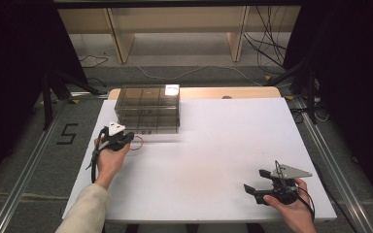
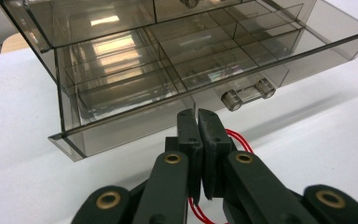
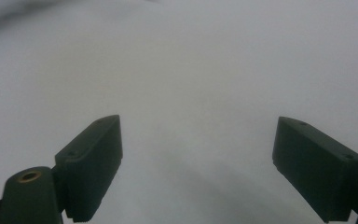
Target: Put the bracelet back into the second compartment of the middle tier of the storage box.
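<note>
Wire, thin and red, is pinched between the closed jaws of the left gripper (image 2: 198, 122); the red wire (image 2: 237, 138) loops out to the side of the pads and trails back beneath them. Just ahead of that gripper stands a smoky clear drawer box (image 2: 168, 60), its lowest drawer pulled partly out, with a small clear handle (image 2: 248, 94) slightly to one side of the jaw tips. Such wire is probably light and springy, and likely to slip or twist from flat pads, so a hold well in on the loop looks safest. The right gripper (image 1: 257, 180) rests well away over the bare white table (image 1: 213, 155), its jaws spread wide and holding nothing.
</note>
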Available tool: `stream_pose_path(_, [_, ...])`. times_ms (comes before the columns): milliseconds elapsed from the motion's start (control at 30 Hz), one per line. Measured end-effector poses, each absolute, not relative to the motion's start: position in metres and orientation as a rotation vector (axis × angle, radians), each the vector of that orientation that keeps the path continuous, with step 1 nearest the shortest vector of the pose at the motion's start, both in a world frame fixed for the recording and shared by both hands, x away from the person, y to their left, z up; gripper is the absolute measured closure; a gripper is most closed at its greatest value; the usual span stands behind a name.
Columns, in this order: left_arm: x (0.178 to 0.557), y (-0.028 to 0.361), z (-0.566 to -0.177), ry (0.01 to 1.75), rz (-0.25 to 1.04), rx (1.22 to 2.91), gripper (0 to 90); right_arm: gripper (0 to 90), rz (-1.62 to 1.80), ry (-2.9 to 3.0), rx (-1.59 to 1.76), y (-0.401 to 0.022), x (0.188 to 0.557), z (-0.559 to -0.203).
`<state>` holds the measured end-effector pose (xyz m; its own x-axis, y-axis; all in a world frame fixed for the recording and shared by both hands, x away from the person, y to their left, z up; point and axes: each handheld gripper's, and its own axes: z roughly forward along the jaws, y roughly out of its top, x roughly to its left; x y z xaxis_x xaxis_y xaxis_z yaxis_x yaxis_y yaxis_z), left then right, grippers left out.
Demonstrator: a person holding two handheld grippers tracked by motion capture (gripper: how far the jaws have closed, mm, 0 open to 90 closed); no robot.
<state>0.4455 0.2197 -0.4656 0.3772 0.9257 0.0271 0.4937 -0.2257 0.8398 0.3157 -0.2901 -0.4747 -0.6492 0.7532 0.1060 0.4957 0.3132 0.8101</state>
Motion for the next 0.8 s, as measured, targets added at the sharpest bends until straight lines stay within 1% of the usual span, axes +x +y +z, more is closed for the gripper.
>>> stream_pose_path(800, [0.442, 0.217, -0.449, 1.188, 0.734, 1.835, 88.2, 16.8, 1.256, 2.293, 1.132, -0.29, 0.316, -0.475])
